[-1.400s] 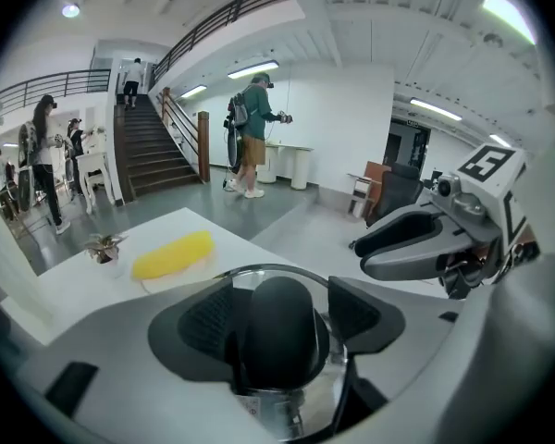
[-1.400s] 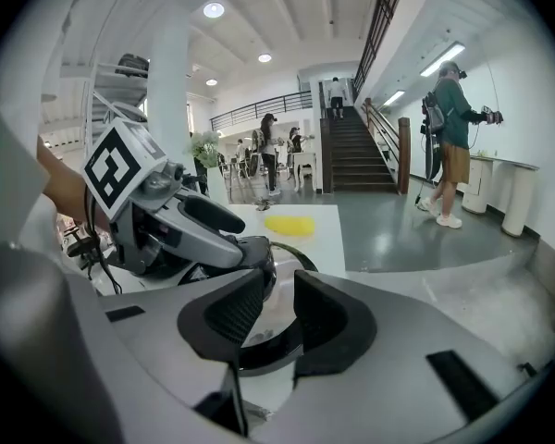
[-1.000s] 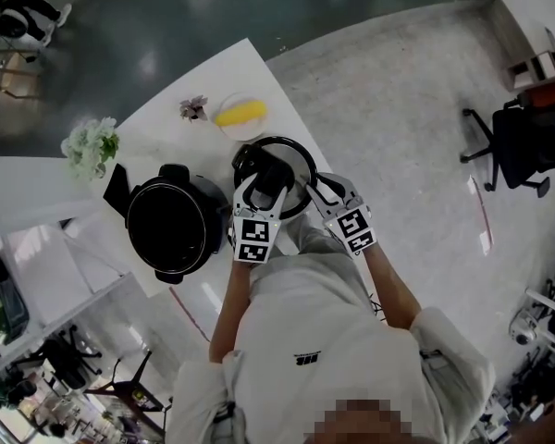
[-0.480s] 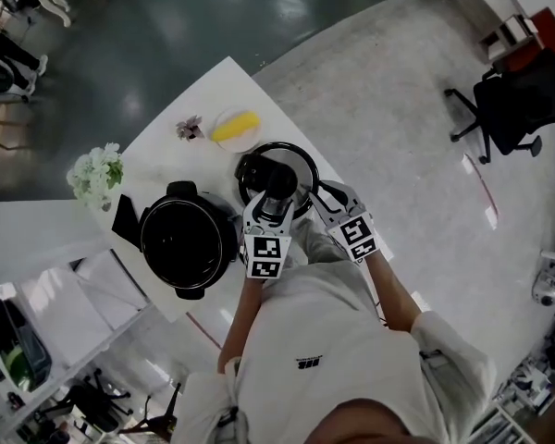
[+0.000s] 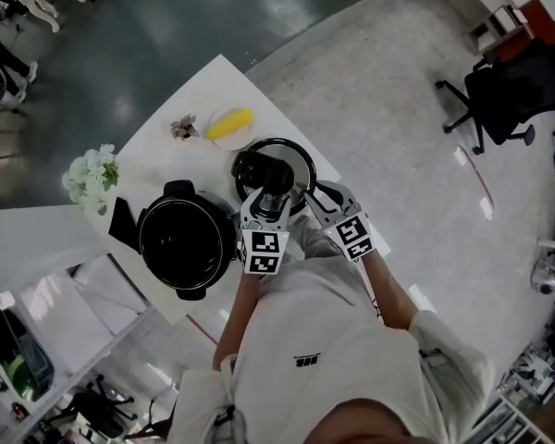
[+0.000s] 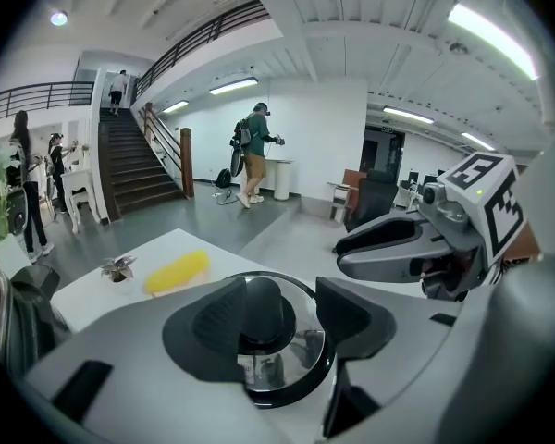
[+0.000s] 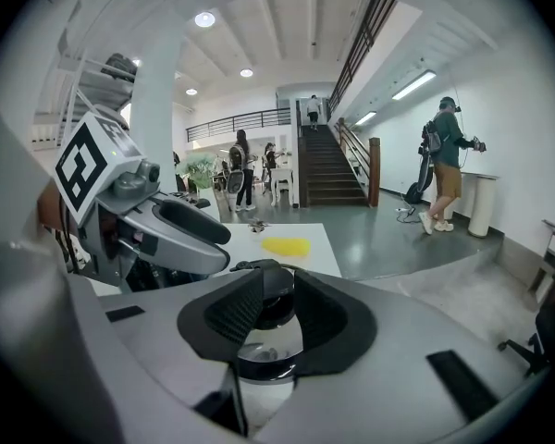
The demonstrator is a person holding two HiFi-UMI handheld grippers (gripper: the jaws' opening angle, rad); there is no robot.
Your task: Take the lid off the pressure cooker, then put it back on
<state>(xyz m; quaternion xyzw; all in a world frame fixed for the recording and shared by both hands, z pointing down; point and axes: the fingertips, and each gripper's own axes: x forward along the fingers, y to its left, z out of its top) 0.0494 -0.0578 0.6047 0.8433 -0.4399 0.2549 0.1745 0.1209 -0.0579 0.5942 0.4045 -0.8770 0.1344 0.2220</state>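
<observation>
The black round pressure cooker pot (image 5: 144, 248) stands open on the white table (image 5: 213, 81), its inside dark. A white plate (image 5: 224, 140) behind it holds a yellow oblong thing (image 5: 233, 122). The shiny round lid (image 5: 299, 158) lies flat just right of the pot, black knob (image 5: 276, 172) upward; being round, it has no long axis. The left gripper (image 5: 270, 192) has moved forward over the knob since a second ago, and its jaws have just been closing around it, one pad still apart. The right gripper (image 5: 322, 195) sits at the lid's near edge, jaws narrowly apart.
</observation>
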